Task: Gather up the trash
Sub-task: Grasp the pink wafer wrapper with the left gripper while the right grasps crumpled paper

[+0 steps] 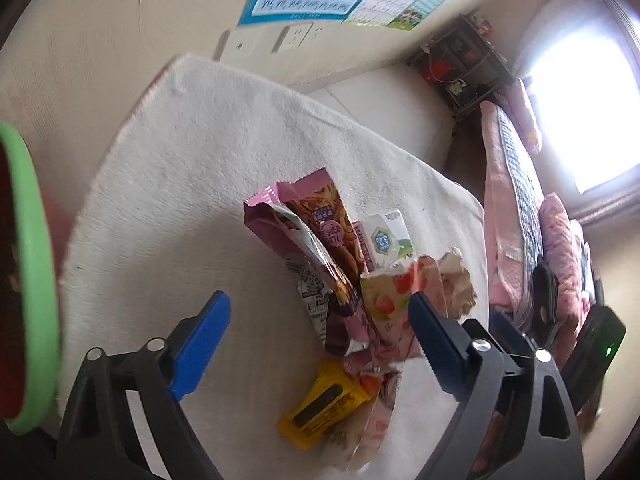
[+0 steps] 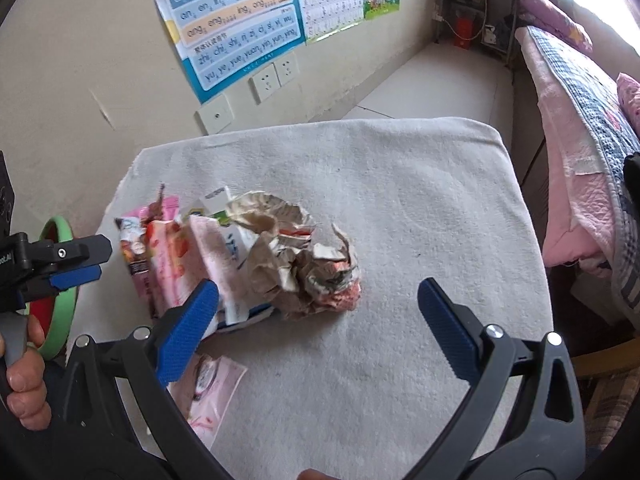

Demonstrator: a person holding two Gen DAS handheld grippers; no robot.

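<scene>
You're in what looks like a home bedroom: a pink-and-blue quilted bed, colourful paper pinyin wall charts, white plastic wall sockets.

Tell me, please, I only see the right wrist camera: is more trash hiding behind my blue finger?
Observer: Yes. The left wrist view shows a yellow wrapper lying on the white cloth, close to that camera.
Operator: Is the other grabber open?
Observer: Yes. From its own camera, the left gripper has its jaws wide apart, with nothing pinched.
Operator: What is right in front of it?
Observer: A pink snack bag sticking up ahead, between its two fingers, with fries pictured on it.
</scene>
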